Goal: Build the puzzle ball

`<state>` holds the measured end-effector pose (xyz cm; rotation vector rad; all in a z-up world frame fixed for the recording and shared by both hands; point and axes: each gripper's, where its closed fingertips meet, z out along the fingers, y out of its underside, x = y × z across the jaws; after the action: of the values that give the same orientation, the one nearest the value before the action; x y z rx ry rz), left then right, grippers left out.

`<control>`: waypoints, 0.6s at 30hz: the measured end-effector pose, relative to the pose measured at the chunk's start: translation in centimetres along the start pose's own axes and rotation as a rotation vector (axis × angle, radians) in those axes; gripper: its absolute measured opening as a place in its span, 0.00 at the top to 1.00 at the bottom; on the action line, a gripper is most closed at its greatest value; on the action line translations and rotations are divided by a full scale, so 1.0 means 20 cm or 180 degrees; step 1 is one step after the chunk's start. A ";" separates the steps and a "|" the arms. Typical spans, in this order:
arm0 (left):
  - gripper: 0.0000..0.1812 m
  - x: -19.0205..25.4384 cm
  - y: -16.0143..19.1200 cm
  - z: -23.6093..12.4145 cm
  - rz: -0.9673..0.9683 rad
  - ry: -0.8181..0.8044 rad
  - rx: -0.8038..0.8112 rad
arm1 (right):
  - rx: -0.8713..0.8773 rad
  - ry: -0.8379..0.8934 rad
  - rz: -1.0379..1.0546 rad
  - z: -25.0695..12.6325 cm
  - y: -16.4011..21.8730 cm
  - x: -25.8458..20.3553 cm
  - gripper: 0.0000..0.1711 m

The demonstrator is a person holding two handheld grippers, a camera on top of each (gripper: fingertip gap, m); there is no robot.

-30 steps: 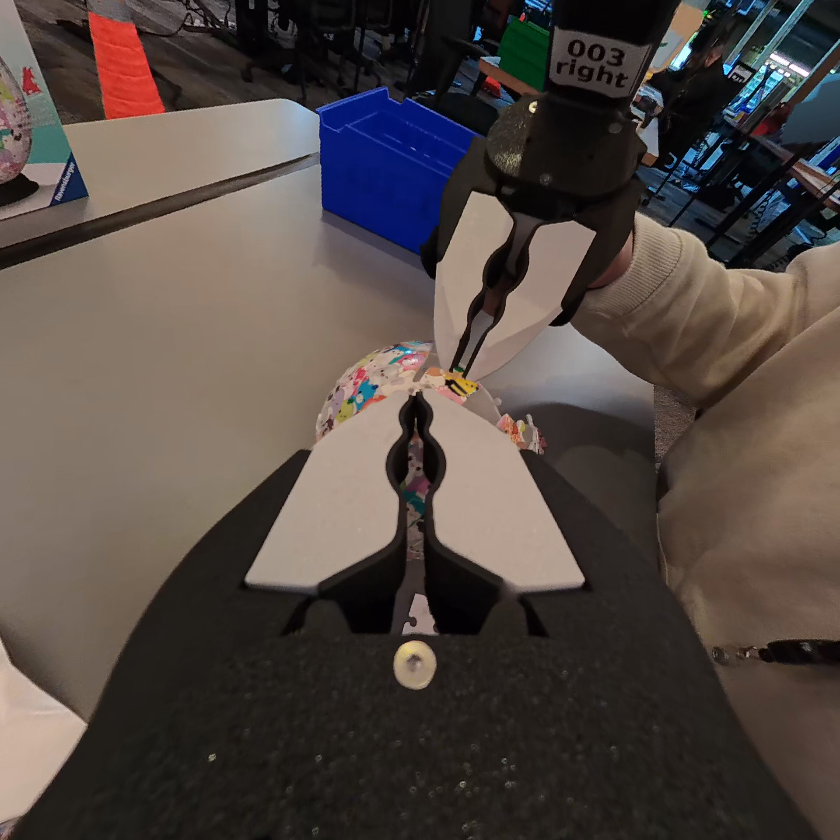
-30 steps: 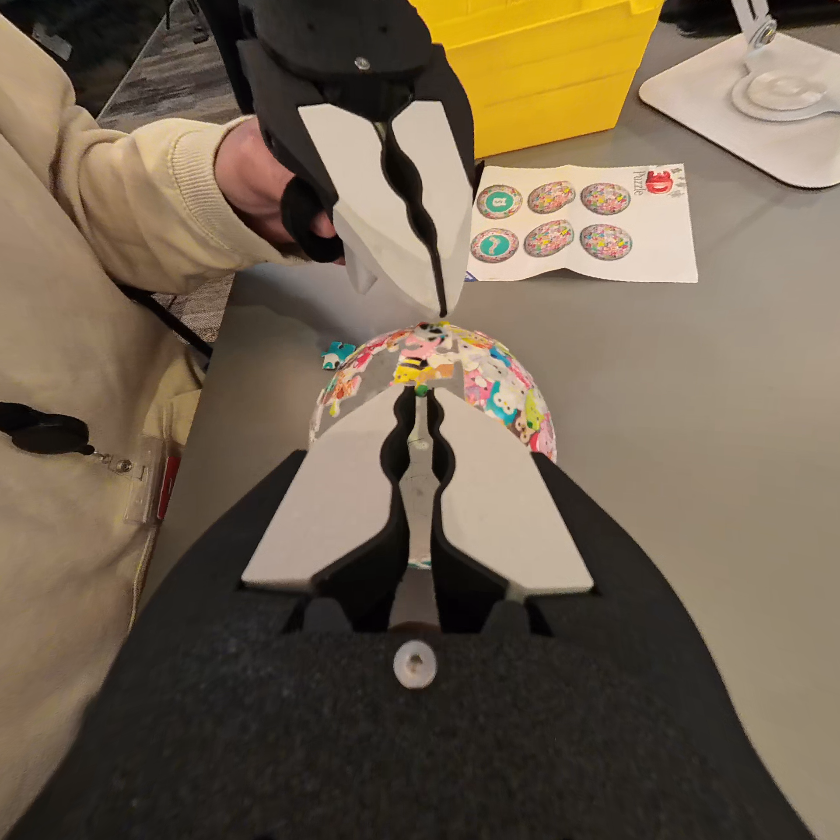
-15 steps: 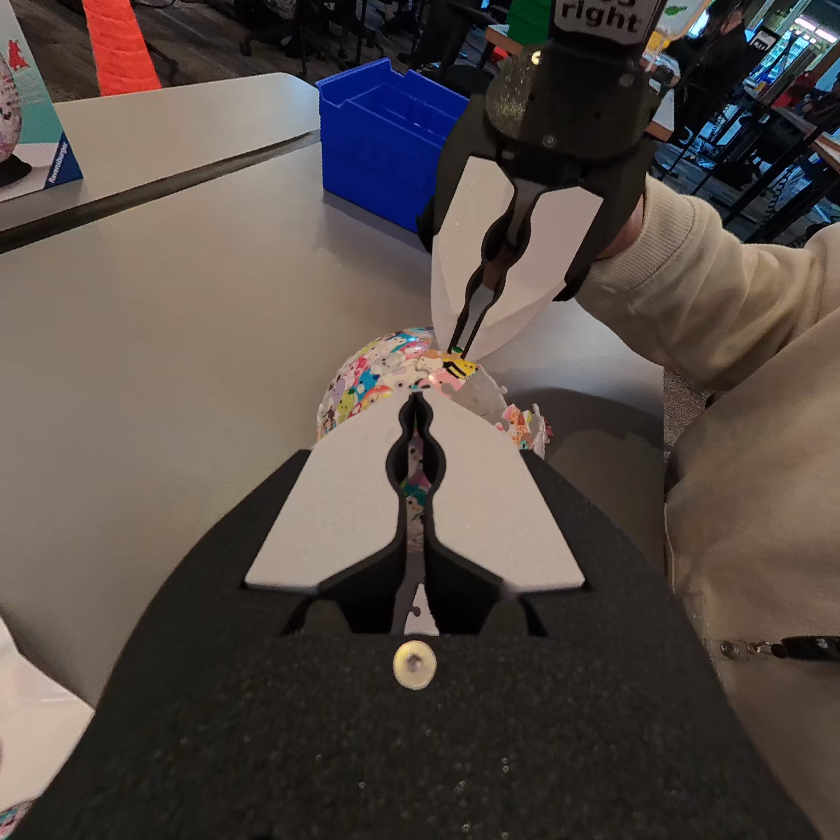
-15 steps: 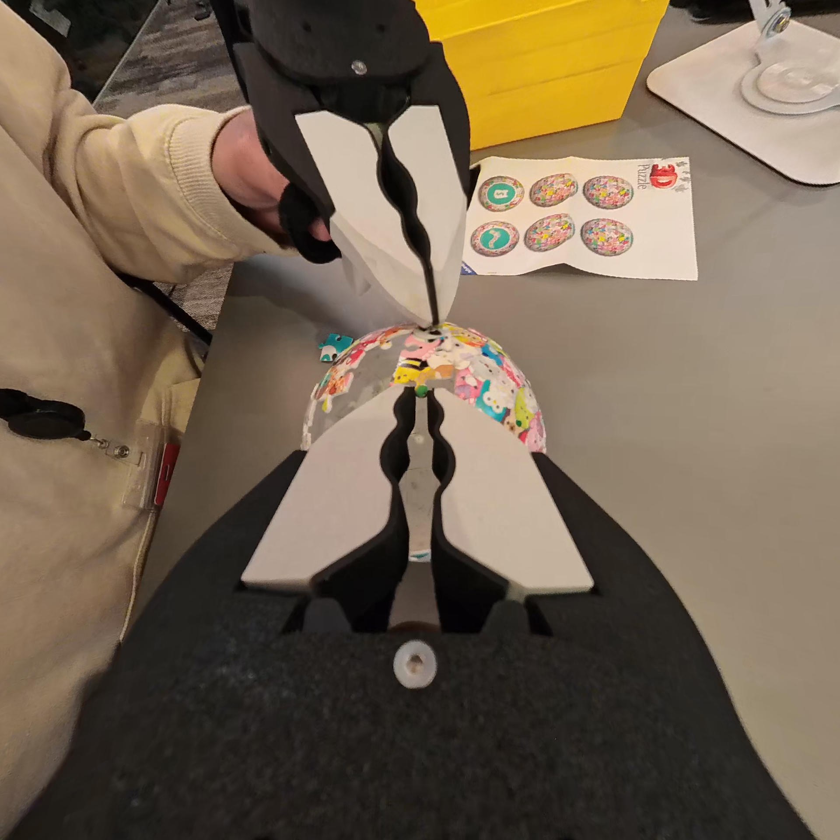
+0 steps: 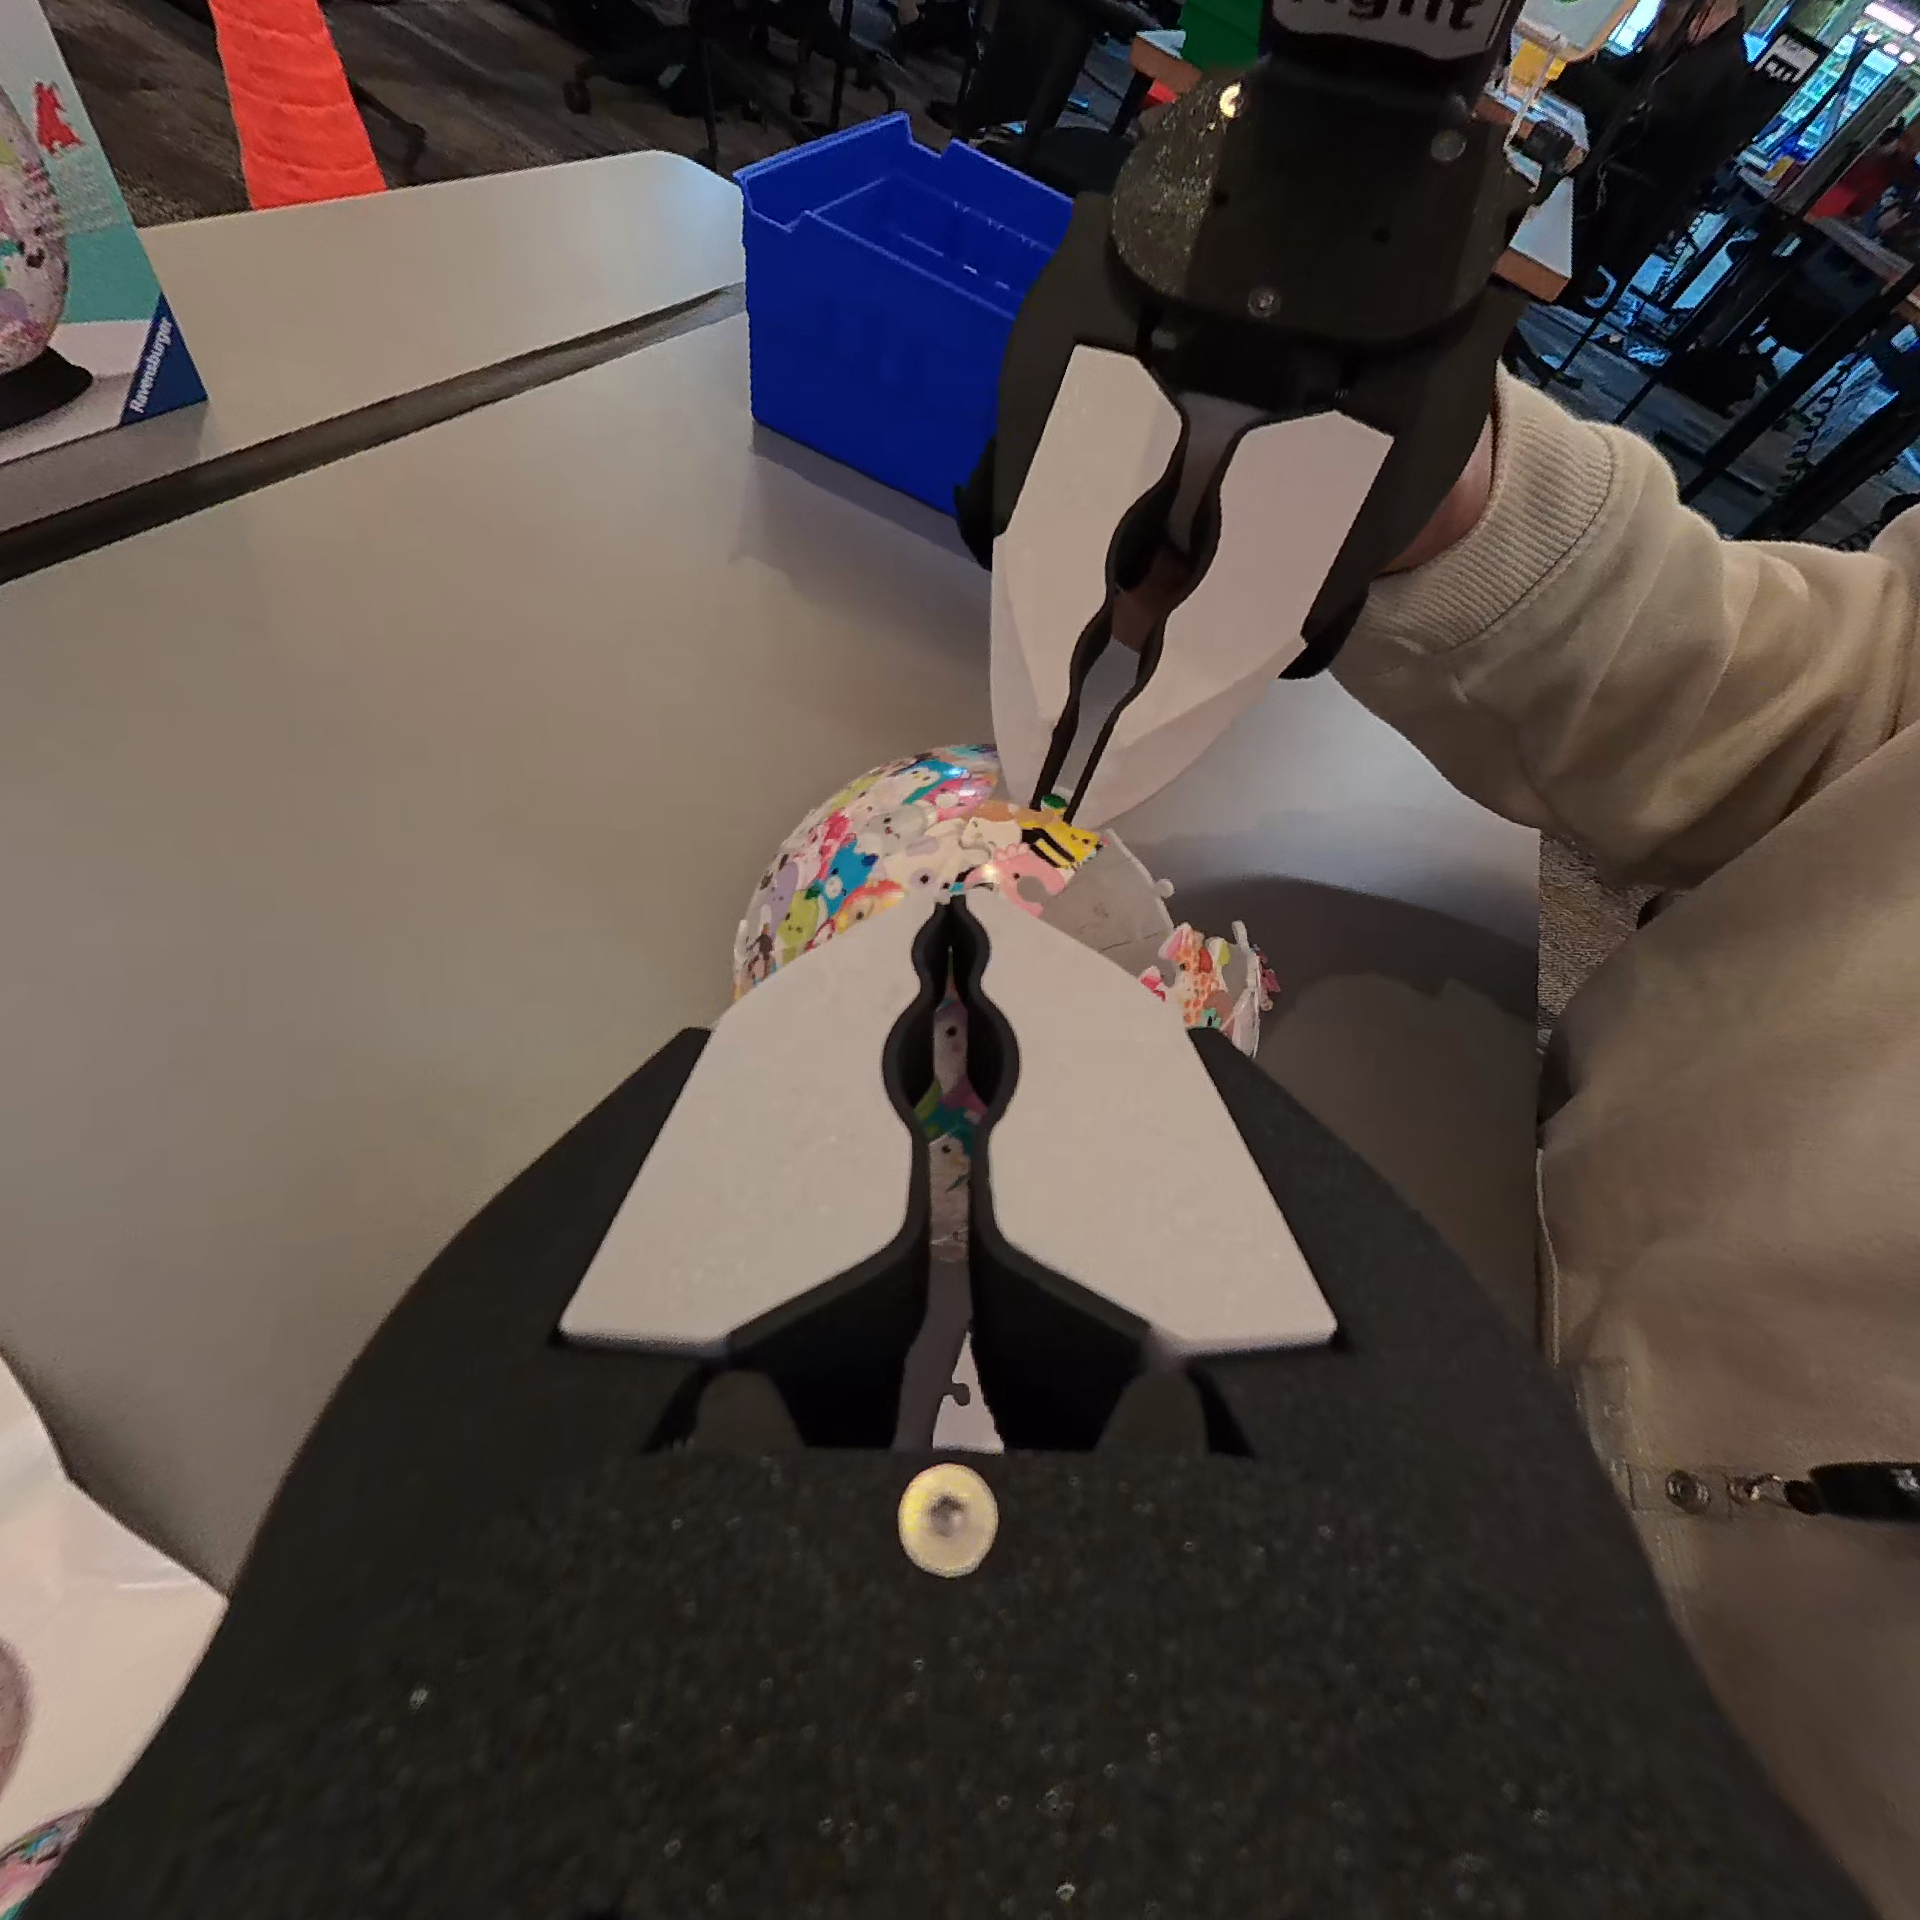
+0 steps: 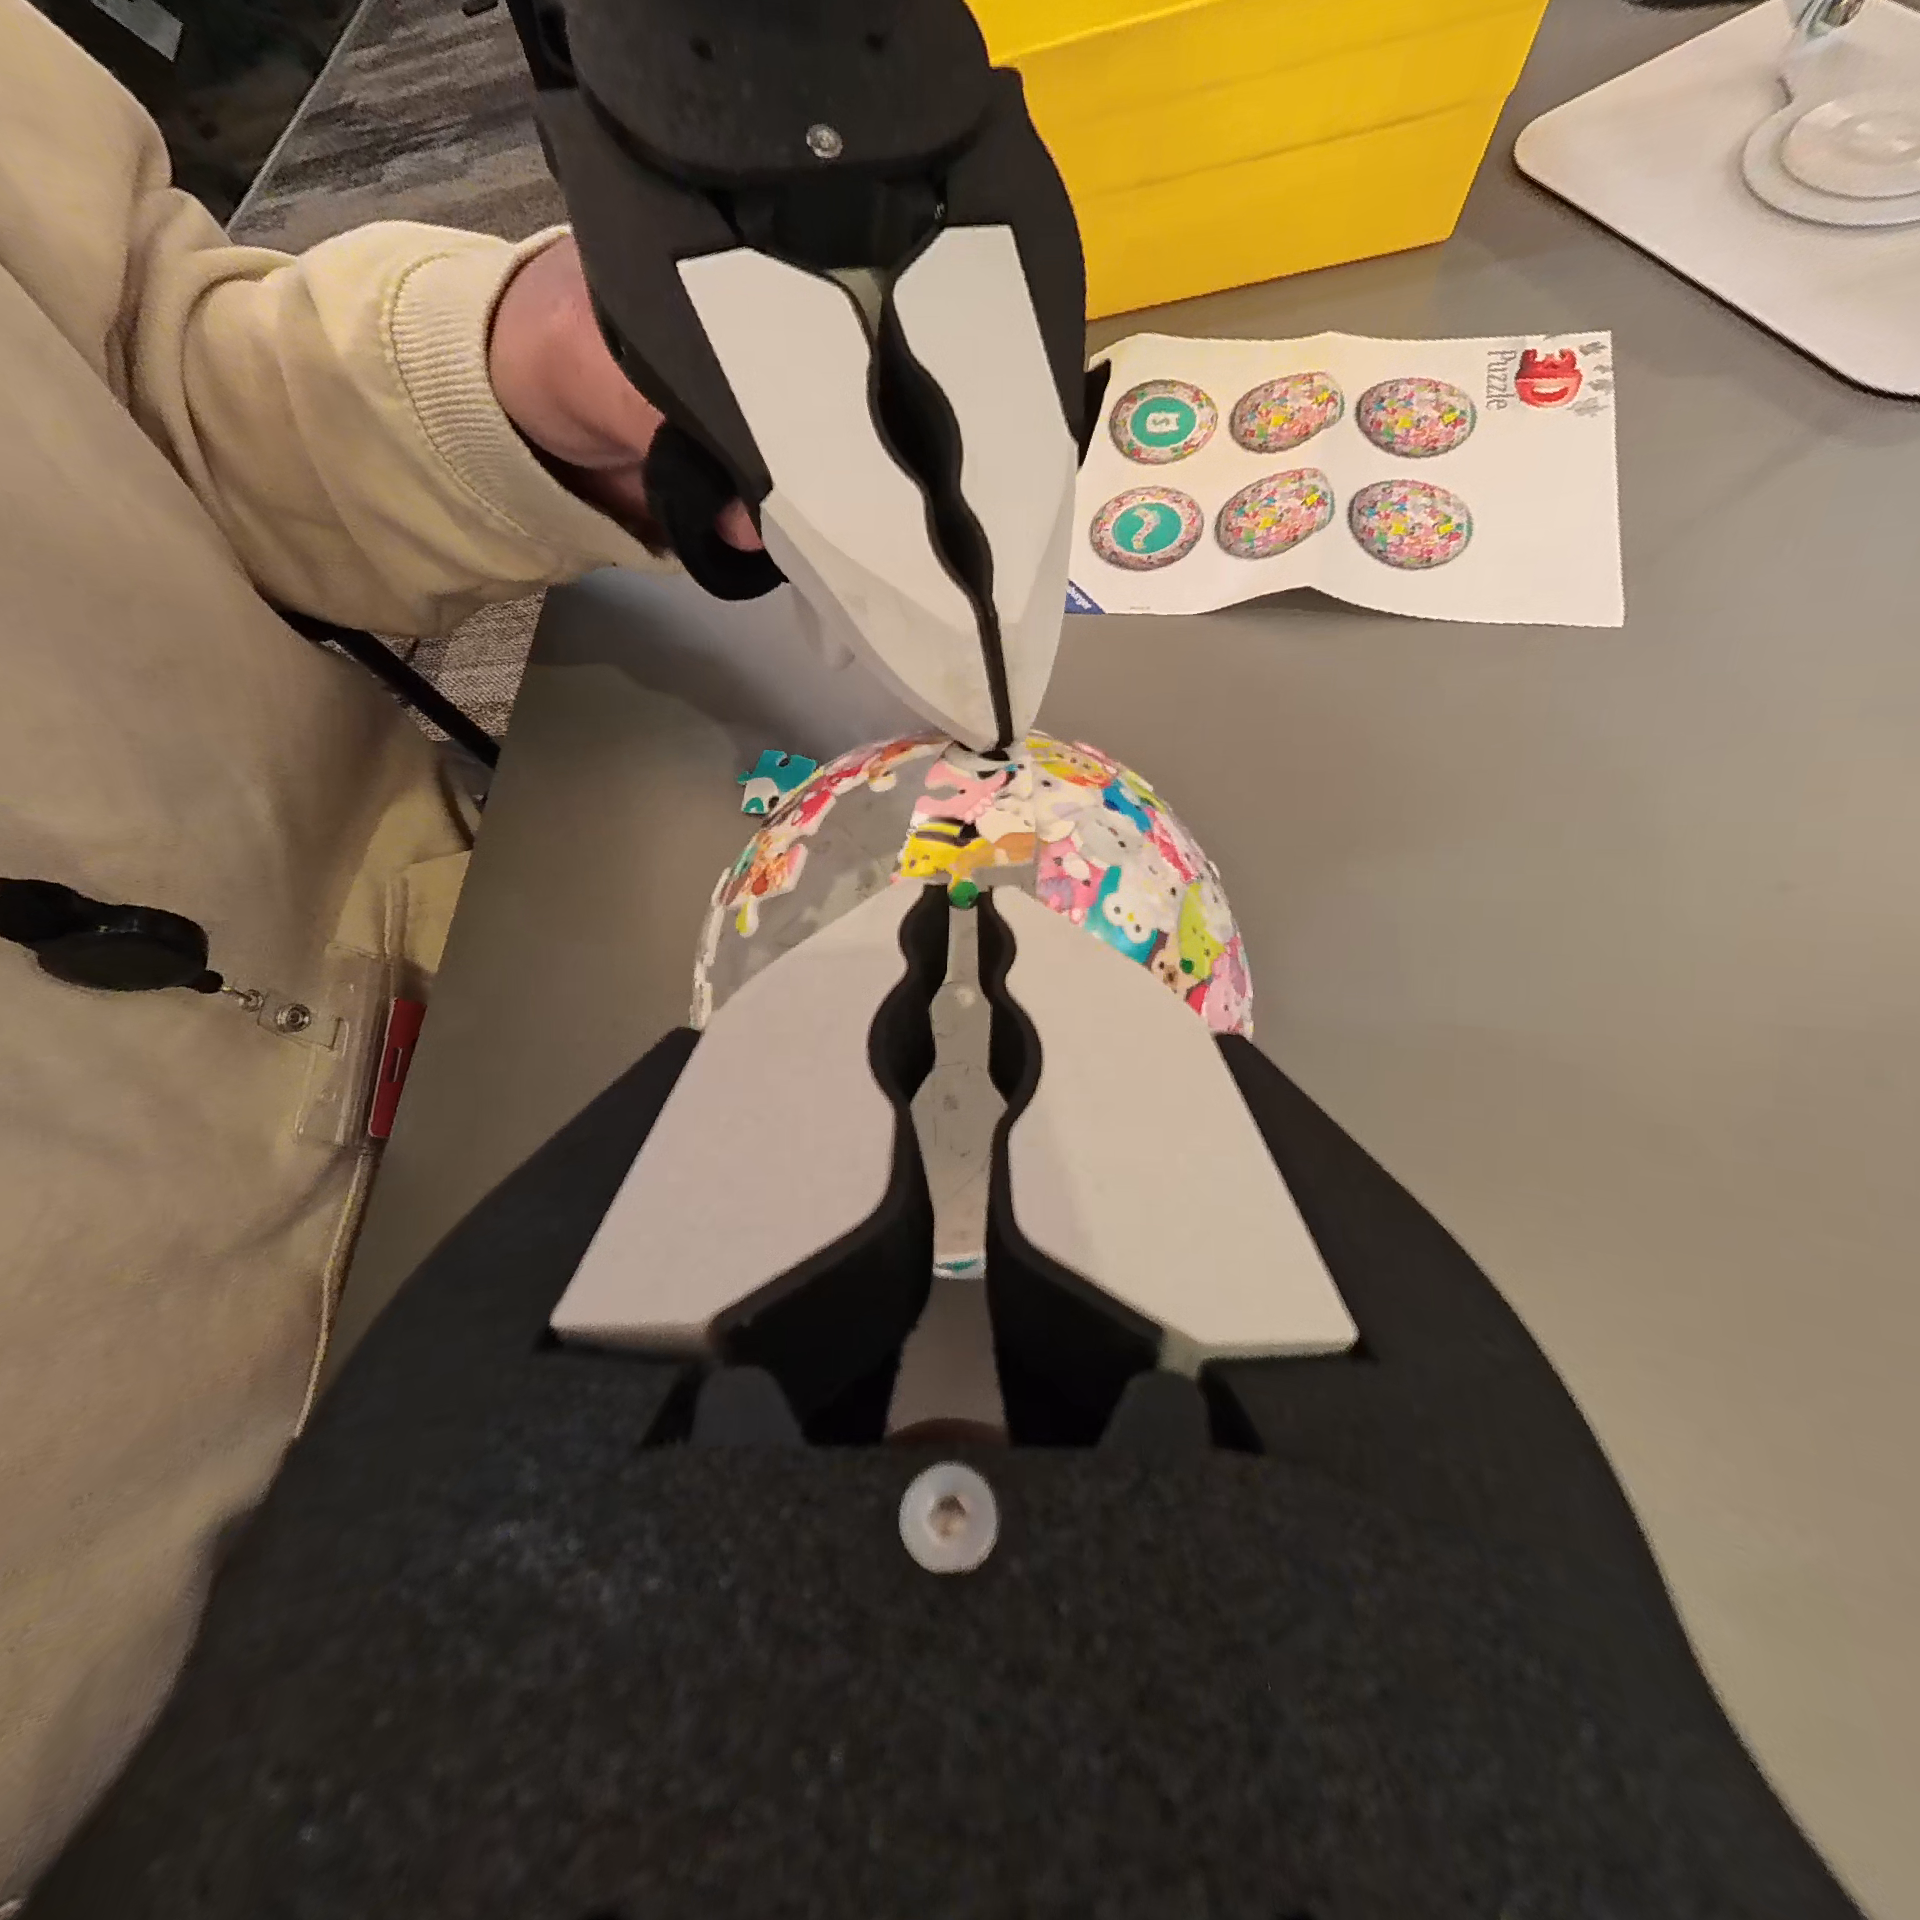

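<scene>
- Contact is the change: a second ago my left tool (image 6: 992, 740) hung just above the puzzle ball (image 6: 1132, 873). Now its tips touch the crown of the dome.
- That left tool is pinched together with nothing between its tips. I judge it is steadying or pressing the shell, not carrying anything.
- My right tool (image 5: 1060, 798) has hardly shifted. Its jaws are narrow, and the tips nip the small green edge of the yellow piece (image 5: 1060, 844).
- The yellow piece now lies level with the printed pieces around it, at the rim of the bare grey gap in the shell. To me it looks seated or very nearly so. I cannot tell whether its tabs have locked.
- The ball is a half-built dome, open side down on the grey bench (image 5: 416, 727) near the person's edge. It sits between the two tools.
- For the task, I read this as one more piece going home, with the left tool bracing the shell against the push.
- Much is left. A wide grey patch is uncovered on the person's side, and a loose teal piece (image 6: 769, 779) lies just beside the dome.
- The blue bin (image 5: 883, 312) and the yellow bin (image 6: 1247, 135) stand well apart from the work.
</scene>
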<state>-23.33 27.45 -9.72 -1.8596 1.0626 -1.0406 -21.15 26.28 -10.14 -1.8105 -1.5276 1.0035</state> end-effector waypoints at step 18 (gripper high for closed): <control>1.00 0.00 0.01 0.00 0.0014 -0.0052 0.0000 | 0.0006 0.0107 -0.0108 -0.01 0.00 -0.01 0.94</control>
<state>-23.40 27.38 -9.82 -1.8619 1.0569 -1.0211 -21.07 26.09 -10.01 -1.7854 -1.5315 0.9535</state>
